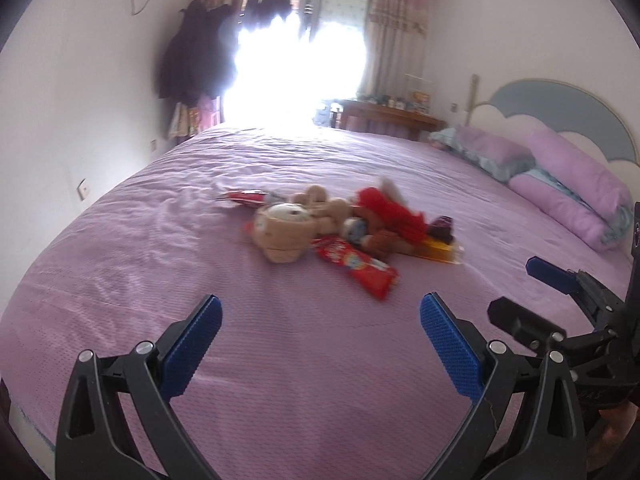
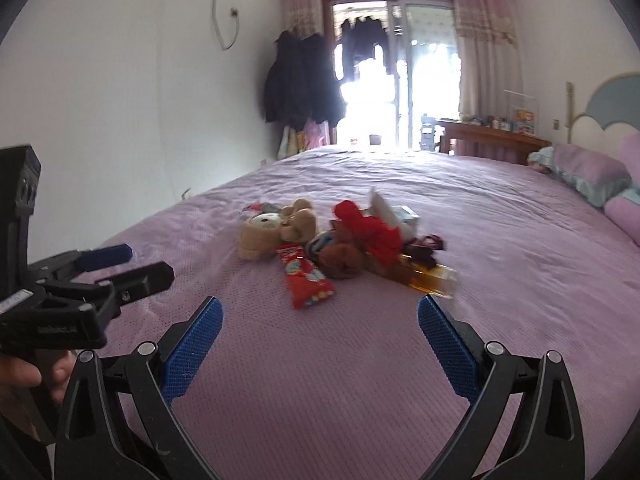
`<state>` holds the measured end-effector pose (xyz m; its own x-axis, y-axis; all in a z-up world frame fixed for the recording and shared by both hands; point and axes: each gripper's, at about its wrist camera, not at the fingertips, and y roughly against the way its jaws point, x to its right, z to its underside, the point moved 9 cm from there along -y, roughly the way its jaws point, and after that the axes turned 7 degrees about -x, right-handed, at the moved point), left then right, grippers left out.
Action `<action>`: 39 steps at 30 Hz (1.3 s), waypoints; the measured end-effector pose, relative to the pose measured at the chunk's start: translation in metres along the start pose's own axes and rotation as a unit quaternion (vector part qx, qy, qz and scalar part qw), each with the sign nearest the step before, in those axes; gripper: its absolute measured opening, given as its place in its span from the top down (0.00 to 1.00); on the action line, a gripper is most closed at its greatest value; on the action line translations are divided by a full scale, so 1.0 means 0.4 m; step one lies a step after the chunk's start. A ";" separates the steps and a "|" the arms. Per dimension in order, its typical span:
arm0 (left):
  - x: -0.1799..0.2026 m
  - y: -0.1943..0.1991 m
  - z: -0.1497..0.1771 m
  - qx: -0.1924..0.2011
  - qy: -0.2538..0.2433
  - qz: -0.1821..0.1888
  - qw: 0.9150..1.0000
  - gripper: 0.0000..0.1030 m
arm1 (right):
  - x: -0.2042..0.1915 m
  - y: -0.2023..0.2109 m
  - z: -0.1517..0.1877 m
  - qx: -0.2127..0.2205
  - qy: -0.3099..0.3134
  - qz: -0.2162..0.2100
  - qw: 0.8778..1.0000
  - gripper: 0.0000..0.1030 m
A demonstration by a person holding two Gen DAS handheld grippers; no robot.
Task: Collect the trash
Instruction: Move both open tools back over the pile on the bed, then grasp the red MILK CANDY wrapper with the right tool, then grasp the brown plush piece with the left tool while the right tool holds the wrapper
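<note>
Bedroom with white walls, a bright balcony door at the far end with pink curtains, and dark coats hanging left of it. Most of both views is a big bed with a purple cover, pillows stacked along the headboard edge on the right.

The trash is all in one heap around the middle of the bed, well away from every edge. There's a beige plush on the left of the heap, a red wrapper lying flat on the near side pointing toward the cameras, a clump of red fabric further back, a brown plush in the middle, and a yellowish clear wrapper on the right side. Another red packet sticks out at the far left. It's all a bit blurry, so smaller bits are hard to call.

Left gripper has its blue pads spread wide, nothing between them, over bare cover on the near side of the heap. Right gripper is the same, wide open and empty, beside the left one. Neither touches anything.
</note>
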<state>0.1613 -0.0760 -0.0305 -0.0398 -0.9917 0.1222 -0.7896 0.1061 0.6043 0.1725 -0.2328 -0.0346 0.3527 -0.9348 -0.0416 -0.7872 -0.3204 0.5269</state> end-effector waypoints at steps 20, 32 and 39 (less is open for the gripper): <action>-0.105 -0.178 -0.050 -0.030 0.028 0.001 0.999 0.04 | -0.054 -0.330 -0.041 -0.126 0.053 -0.062 0.989 0.34; -0.086 -0.210 -0.047 -0.044 0.030 0.008 0.999 0.04 | -0.026 -0.423 -0.007 -0.192 0.039 -0.079 0.977 0.64; -0.017 -0.209 -0.056 -0.047 0.011 0.025 0.999 0.04 | 0.037 -0.280 0.001 -0.149 0.018 -0.072 0.986 0.64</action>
<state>0.2415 -0.0766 -0.0642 -0.0637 -0.9832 0.1709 -0.7264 0.1631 0.6676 0.2657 -0.2107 -0.0945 0.4720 -0.8753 -0.1055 -0.5463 -0.3843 0.7442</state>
